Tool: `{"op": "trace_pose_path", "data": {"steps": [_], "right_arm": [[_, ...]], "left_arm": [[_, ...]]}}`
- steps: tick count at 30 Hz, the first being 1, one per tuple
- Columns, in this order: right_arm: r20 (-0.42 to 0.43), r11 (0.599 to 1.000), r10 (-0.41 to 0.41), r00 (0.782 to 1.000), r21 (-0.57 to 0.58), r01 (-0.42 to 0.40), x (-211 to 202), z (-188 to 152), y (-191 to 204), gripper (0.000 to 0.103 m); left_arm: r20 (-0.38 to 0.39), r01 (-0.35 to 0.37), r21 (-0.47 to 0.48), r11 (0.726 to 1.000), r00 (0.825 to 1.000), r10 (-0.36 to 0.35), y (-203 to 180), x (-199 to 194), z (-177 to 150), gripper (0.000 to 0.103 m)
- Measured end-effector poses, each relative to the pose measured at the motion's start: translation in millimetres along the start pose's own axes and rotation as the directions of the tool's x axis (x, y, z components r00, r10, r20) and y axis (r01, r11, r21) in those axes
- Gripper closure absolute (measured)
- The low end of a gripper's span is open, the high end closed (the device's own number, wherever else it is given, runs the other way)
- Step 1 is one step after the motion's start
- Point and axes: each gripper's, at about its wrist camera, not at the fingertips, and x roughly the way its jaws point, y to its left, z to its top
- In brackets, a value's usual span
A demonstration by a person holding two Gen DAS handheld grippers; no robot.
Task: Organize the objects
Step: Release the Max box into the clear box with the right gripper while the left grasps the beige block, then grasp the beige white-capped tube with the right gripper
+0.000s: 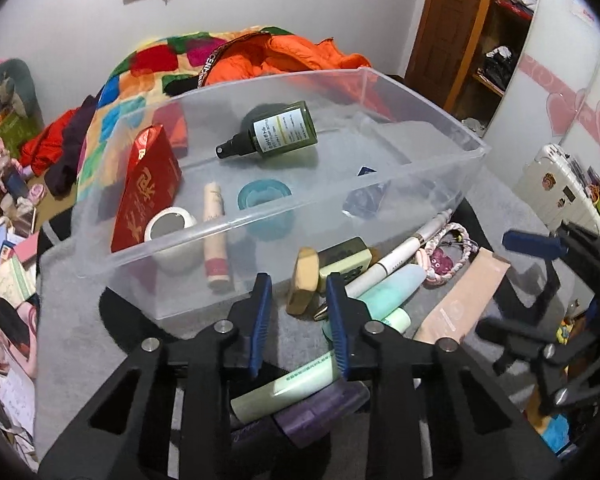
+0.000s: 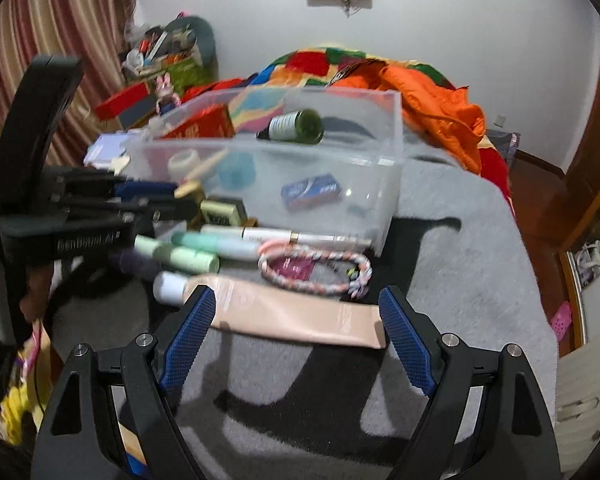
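A clear plastic bin (image 1: 440,184) on a grey blanket holds a green spray bottle (image 1: 278,132), a red box (image 1: 148,184), a tape roll, a pink tube and a teal ring. In front of it lies a pile: a tan block (image 1: 304,280), a green-topped tile (image 1: 342,258), a white pen, mint tubes (image 1: 392,286) and a braided cord (image 2: 316,268). My left gripper (image 1: 298,280) stands narrow around the tan block, with a gap at each pad. My right gripper (image 2: 296,300) is wide open over a long pink tube (image 2: 300,316), not pressing it.
A pale green tube (image 1: 288,388) and a purple one (image 1: 320,412) lie under my left gripper. Behind the bin are an orange jacket (image 2: 432,108) and a patchwork quilt. Clutter crowds the left side, a wardrobe (image 1: 496,40) and a suitcase stand right.
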Motion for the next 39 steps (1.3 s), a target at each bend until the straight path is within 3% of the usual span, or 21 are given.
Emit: {"op": "trace_pose_path", "data": {"steps": [4,7,11,20,29,32,39], "right_arm": [[-0.014,0.999,0.014,1.0,-0.03,-0.014,8,-1,2,0.021],[-0.036,0.995,0.075,0.997,-0.056,-0.077,16,5,1,0.021],[-0.105,0.99,0.115,0.988,-0.076,-0.123,26,6,-1,0.021],[-0.166,0.968,0.173,0.971,-0.153,-0.199,16,-10,8,0.019],[-0.167,0.962,0.158,0.973,-0.197,-0.19,34,0,30,0.021],[-0.146,0.961,0.156,0.977,-0.204,-0.184,35,1,34,0.032],[-0.125,0.967,0.204,0.971,-0.13,-0.22,24,-3,21,0.067]], "left_arm": [[0.012,0.011,-0.027,1.0,1.0,-0.011,1,0,0,0.091],[0.018,0.014,-0.035,0.999,1.0,-0.013,3,0,-1,0.093],[0.027,0.017,-0.05,0.999,1.0,-0.015,9,-7,-5,0.093],[0.094,-0.021,-0.114,0.993,0.995,0.031,32,-47,-26,0.093],[0.134,0.005,-0.124,0.992,0.991,0.012,27,-75,-44,0.093],[0.134,0.013,-0.112,0.994,0.991,0.002,21,-77,-50,0.093],[0.141,0.056,-0.12,0.991,0.989,-0.039,15,-75,-48,0.093]]}}
